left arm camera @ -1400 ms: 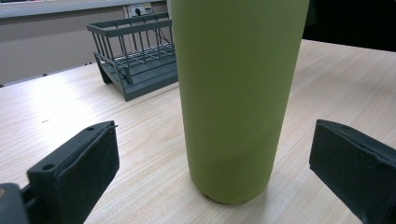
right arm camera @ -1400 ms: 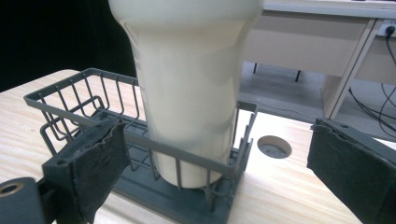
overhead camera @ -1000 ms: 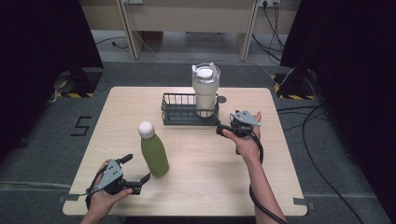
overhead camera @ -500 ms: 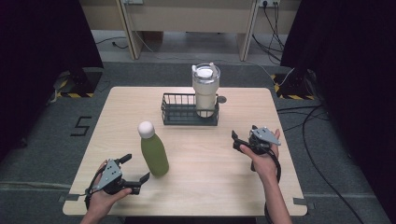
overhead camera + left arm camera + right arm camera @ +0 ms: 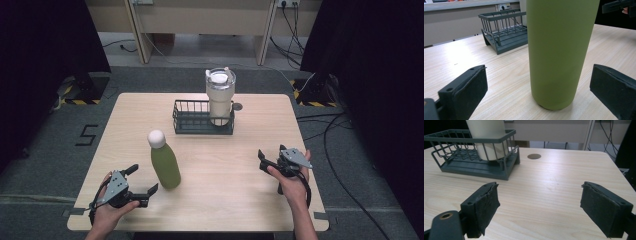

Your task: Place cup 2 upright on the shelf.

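Table [image 5: 250, 200]: light wood, carries everything.

Wire basket [image 5: 190, 122]: set near the middle of the far edge. A cream tumbler [image 5: 220, 97] is stood upright in its right end.

Green bottle [image 5: 165, 165], white cap [image 5: 156, 138]: stood upright on its base, left of centre and toward the near edge, well apart from the basket. Long axis vertical, cap pointed up.

- Handling, judged: body rigid and smooth with a matt coat, probably metal. Moderate weight is assumed, since the contents cannot be seen.
- It is tall on a narrow base, so tipping is expected if it is pushed high up.
- Slip under the pads is judged possible.
- Hold is best taken across the straight lower to middle body, squarely, below the tapered shoulder.

Left gripper [image 5: 143, 179]: rested near the near-left corner. Fingers are spread wide to either side of the bottle's lower body, and no pad contact is seen.

Right gripper [image 5: 261, 159]: held near the right edge, fingers apart, nothing between them.
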The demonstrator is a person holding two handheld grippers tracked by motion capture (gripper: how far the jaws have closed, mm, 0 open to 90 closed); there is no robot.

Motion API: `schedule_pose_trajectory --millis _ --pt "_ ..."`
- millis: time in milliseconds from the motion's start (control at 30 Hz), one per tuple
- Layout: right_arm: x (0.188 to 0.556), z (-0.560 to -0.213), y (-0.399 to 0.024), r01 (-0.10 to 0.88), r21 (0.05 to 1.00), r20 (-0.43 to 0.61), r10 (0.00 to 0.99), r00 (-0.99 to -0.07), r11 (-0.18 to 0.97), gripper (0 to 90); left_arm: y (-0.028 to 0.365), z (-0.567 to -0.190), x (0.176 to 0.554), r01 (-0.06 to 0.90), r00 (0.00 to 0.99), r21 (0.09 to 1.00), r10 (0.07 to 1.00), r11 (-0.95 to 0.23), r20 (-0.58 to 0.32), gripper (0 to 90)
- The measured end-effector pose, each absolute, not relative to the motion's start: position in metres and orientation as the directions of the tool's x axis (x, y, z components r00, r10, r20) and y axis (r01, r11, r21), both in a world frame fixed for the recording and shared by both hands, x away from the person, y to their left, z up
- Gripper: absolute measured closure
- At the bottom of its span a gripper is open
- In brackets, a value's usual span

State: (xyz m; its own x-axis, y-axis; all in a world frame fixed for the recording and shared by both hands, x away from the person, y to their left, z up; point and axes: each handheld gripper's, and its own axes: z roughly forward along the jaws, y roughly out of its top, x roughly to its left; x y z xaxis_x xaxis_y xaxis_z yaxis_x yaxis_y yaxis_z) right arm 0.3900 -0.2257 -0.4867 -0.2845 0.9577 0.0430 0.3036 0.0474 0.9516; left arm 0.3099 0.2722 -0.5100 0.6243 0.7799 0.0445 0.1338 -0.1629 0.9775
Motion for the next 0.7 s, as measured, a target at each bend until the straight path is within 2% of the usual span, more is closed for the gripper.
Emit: schedule_pose_trajectory --millis 400,700 --pt "0.381 -0.492 -0.238 0.308 0.951 0.034 0.977 -0.210 0.033 13.4 0.267 -0.505 0.306 0.106 0.647 0.982 0.761 -0.158 0.053 0.0" --pt "0.381 -0.493 -0.240 0.313 0.949 0.036 0.979 -0.199 0.029 12.5 0.265 -0.501 0.307 0.094 0.649 0.985 0.759 -0.141 0.047 0.0"
